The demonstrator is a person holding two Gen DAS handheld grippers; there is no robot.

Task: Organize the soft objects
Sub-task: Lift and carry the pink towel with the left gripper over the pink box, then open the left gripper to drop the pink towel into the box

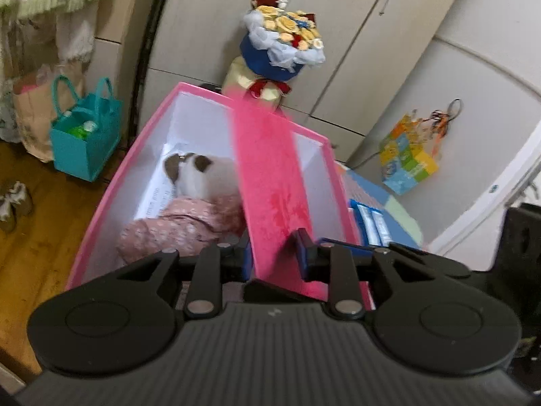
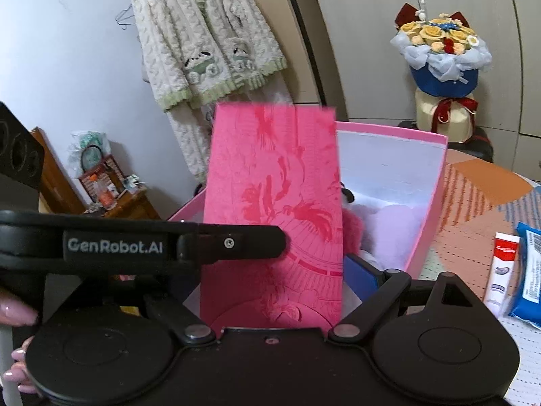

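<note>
The pink lid (image 1: 270,182) is pinched edge-on between the nearly closed left gripper (image 1: 275,253) fingers, above the open pink box (image 1: 101,209) holding the plush dog (image 1: 199,176). The right gripper (image 2: 274,270) stands wide, gripping nothing. The lid should be squared over the rim before lowering. The box rests on a patterned mat (image 2: 473,223); a wardrobe (image 1: 338,34) stands behind.

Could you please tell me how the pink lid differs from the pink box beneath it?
The pink lid carries a darker red printed pattern; the pink box is plain outside and white inside. The lid stands steeply tilted over the opening; the box sits open. The lid is shallow, while the box is deep and holds a plush dog and a pink garment. Both are bright pink.
</note>
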